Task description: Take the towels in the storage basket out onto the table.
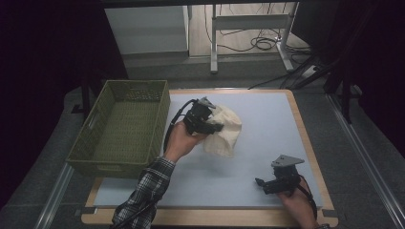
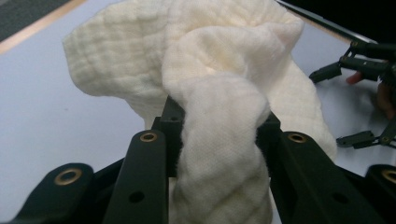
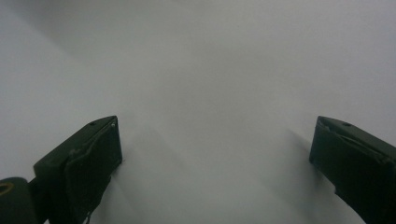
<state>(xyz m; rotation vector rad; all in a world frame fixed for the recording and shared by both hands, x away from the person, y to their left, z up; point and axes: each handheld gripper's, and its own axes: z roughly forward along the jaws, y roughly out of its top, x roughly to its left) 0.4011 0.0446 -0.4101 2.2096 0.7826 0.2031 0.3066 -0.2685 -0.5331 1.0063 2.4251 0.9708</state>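
A cream, crumpled cloth [image 1: 223, 130] hangs over the pale table mat [image 1: 267, 119] near its middle. My left gripper [image 1: 216, 127] is shut on a bunched fold of it; in the left gripper view the cloth [image 2: 219, 93] is squeezed between the two black jaws and spills out above them. My right gripper [image 1: 261, 183] rests low on the mat at the front right, held by a hand. Its jaws stand wide open in the right gripper view, with bare mat [image 3: 210, 93] between them.
A green plastic basket [image 1: 102, 143] sits on the left side of the table, its near wall beside my left forearm in a plaid sleeve [image 1: 143, 195]. The table's wooden edge [image 1: 305, 138] runs along the right. Table legs and cables lie on the floor beyond.
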